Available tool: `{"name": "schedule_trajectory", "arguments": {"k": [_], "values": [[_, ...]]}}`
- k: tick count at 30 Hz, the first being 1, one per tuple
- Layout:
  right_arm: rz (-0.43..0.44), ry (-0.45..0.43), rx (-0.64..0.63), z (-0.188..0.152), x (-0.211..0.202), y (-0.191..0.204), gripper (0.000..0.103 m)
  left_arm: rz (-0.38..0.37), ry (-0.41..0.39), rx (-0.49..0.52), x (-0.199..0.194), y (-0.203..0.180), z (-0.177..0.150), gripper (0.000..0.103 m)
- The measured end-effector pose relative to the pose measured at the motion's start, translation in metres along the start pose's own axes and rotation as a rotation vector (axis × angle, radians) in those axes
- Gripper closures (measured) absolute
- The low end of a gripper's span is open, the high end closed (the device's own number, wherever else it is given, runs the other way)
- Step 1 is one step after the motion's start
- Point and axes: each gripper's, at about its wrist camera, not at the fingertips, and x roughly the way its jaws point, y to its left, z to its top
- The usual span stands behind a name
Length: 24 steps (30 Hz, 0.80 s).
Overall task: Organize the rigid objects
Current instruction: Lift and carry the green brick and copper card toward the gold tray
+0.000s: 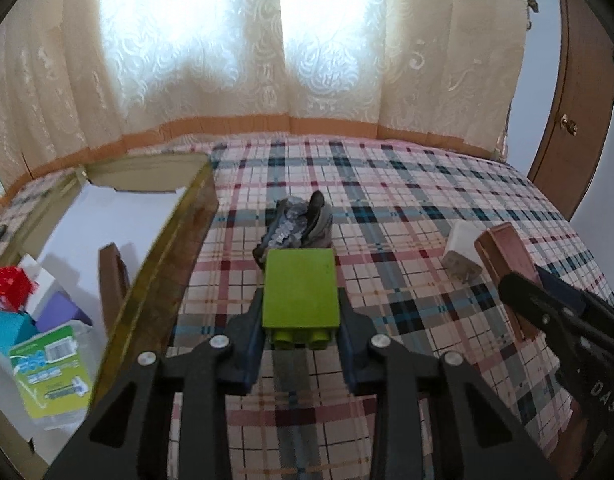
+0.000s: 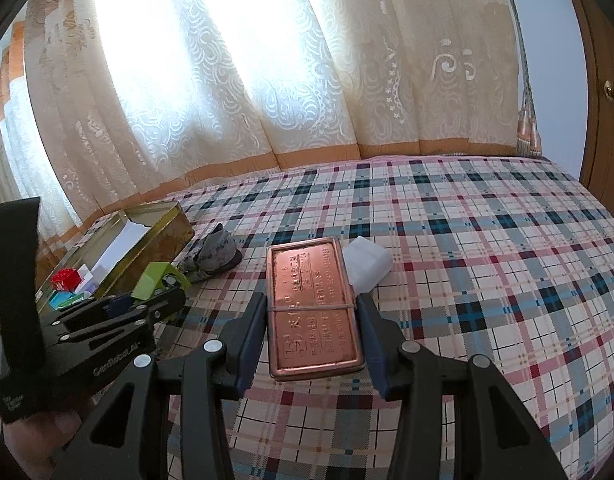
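L gripper (image 1: 301,312) angled down toward the bed, jaws clamped tight on a lime-green plastic block (image 1: 301,286), boxy w/ round studs on the near end, smooth matte faces; block is off the plaid bedsheet (image 1: 407,208), just right of the gold tin box (image 1: 163,256). R gripper (image 2: 313,320) tilted shallower, jaws partway closed, pads pressing both long sides of a copper-coloured metal tin (image 2: 313,308): flat rectangle, rounded corners, embossed text on shiny lid, thin band across it. Tin sits low over the sheet; can't tell if it's touching. White plug adapter (image 2: 367,264), glossy plastic, just beside its far right corner. Crumpled grey camo cloth item (image 1: 295,224) lies ahead of the green block. Gold box is open, white-lined, holds red, blue, purple small boxes and a green-labelled pack (image 1: 47,368). Sheet is woven check, pink/blue/cream.
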Motion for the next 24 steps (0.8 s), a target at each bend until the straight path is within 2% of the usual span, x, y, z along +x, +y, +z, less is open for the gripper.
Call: {"name": "schedule_trajectory", "arguments": {"k": [6,24], "values": [[-0.010,-0.046,-0.022,0.000,-0.009,0.005,0.055,0.030,-0.074,0.025,-0.017,-0.002,-0.003,0.073],[-0.073,-0.167,-0.056,-0.003,-0.031,0.013,0.055,0.038,-0.172,0.031,-0.044,0.001,-0.011,0.072]]}}
